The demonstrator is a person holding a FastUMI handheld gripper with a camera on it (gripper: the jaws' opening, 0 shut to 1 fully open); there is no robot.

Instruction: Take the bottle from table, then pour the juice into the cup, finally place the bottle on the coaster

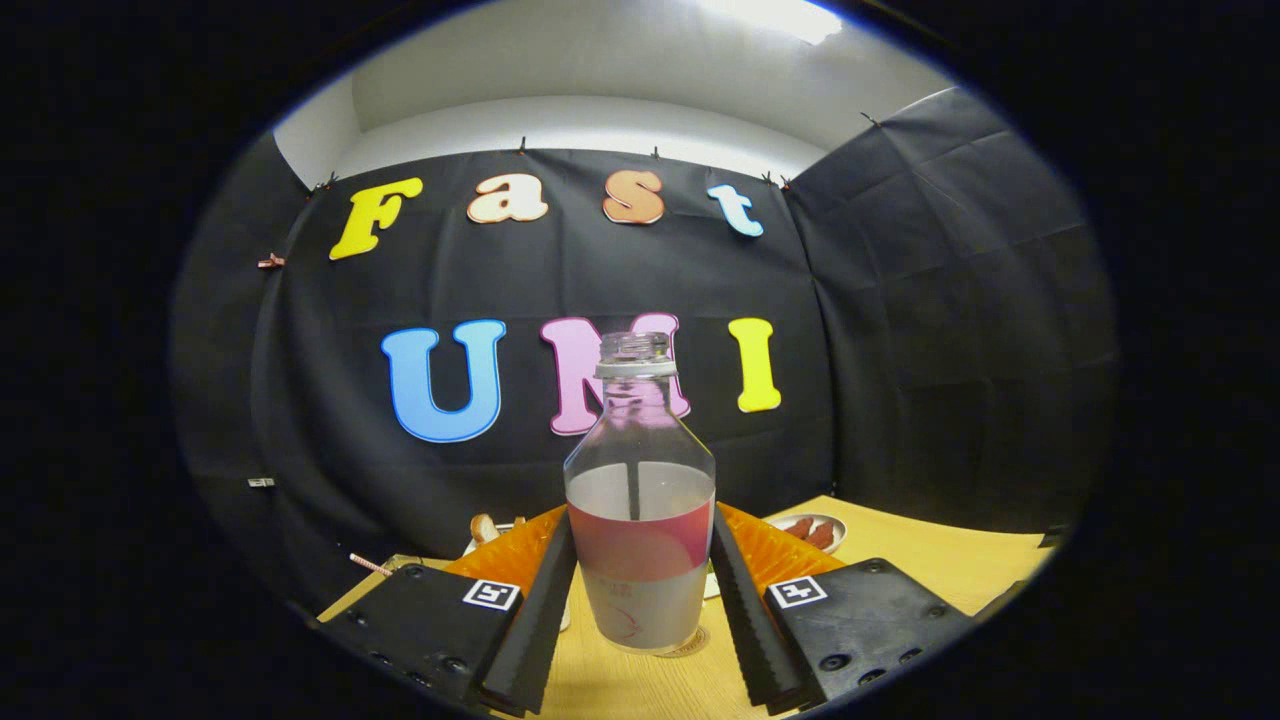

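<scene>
The clear plastic bottle with a pink-and-white label band (640, 530) is seen upright between the two fingers, its base on a round coaster (690, 648) on the pale wooden table (930, 560). The uncapped threaded neck is seen at the top, and pale juice stands up to about the shoulder, so a fairly heavy, sloshing load is to be judged, with spilling likely if it is tilted carelessly. Thin plastic walls are expected to give a little under pressure, and the smooth label to be somewhat slippery; the best hold is judged to be the straight labelled waist, low on the body, where the fingers already stand.

The gripper (640, 590) is drawn in to about the bottle's width, a ridged finger (545, 600) running close along each side of the label; whether both pads are actually pressing cannot be told for certain.

Counted outward: one bottle, one coaster beneath it. Behind the bottle an orange ribbed mat or tray (510, 550) is spread to both sides. Far right, one small white plate of red food pieces (812, 530) is seen; far left, something pale and rounded (484, 527) too small to name, and one thin striped stick (368, 565) at the table's edge. The cup cannot be made out
</scene>
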